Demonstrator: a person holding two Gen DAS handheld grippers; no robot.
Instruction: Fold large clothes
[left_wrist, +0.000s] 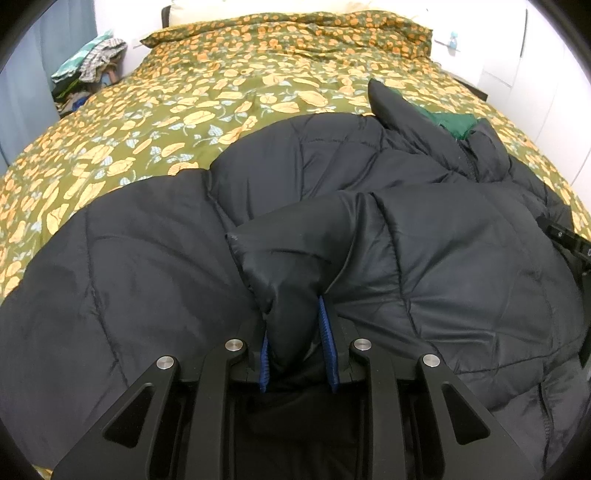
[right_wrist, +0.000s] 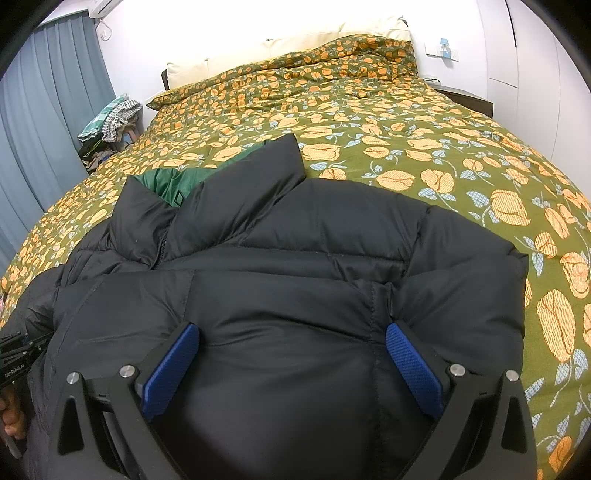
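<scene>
A large black quilted puffer jacket (left_wrist: 369, 206) with a green lining (left_wrist: 454, 123) lies on the bed. My left gripper (left_wrist: 295, 325) is shut on a bunched fold of the jacket, which looks like a sleeve end. In the right wrist view the jacket (right_wrist: 314, 236) lies front up, its collar (right_wrist: 236, 184) toward the pillows. My right gripper (right_wrist: 291, 354) is open, its blue pads (right_wrist: 412, 363) spread wide over the jacket's body, with the fabric bulging between them. The left gripper (right_wrist: 14, 354) shows at the left edge.
The bed cover (right_wrist: 406, 147) is olive with orange flowers. Pillows (right_wrist: 288, 40) lie at the head. A pile of clothes (right_wrist: 110, 122) sits beside the bed at the left, near a grey-blue curtain (right_wrist: 48, 122). A white wardrobe (right_wrist: 535, 74) stands at the right.
</scene>
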